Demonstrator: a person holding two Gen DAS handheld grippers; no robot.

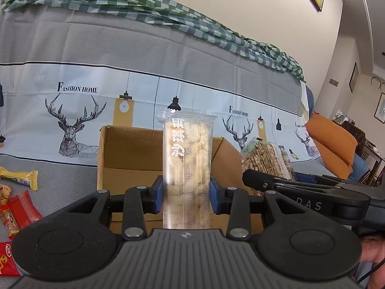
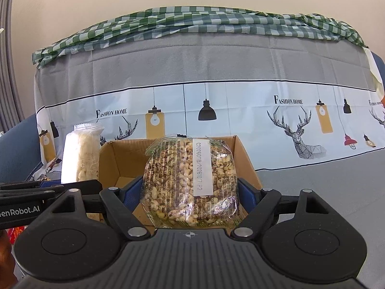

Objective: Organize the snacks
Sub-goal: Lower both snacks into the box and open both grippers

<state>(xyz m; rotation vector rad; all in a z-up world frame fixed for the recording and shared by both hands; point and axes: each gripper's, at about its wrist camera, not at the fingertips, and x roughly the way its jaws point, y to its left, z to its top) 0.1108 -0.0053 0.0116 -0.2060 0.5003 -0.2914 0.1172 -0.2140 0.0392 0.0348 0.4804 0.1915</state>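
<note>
My left gripper [image 1: 187, 196] is shut on a tall clear-wrapped pale rice-crisp bar [image 1: 186, 166], held upright in front of an open cardboard box [image 1: 125, 159]. In the right wrist view my right gripper [image 2: 190, 193] is shut on a wide clear bag of brown puffed-grain cake [image 2: 190, 180] with a white date label, held over the same cardboard box [image 2: 118, 161]. The rice-crisp bar [image 2: 80, 154] shows at the left there, and the puffed-grain bag [image 1: 267, 159] shows at the right in the left wrist view. The box floor that shows looks bare.
Loose snacks lie on the grey cloth at the left: a yellow wrapped bar [image 1: 20, 177] and red packets [image 1: 22, 208]. Behind the box rises a sofa back covered with a deer-print cloth [image 1: 72, 125] and a green checked cloth [image 2: 192, 21]. An orange cushion [image 1: 334, 142] lies at the right.
</note>
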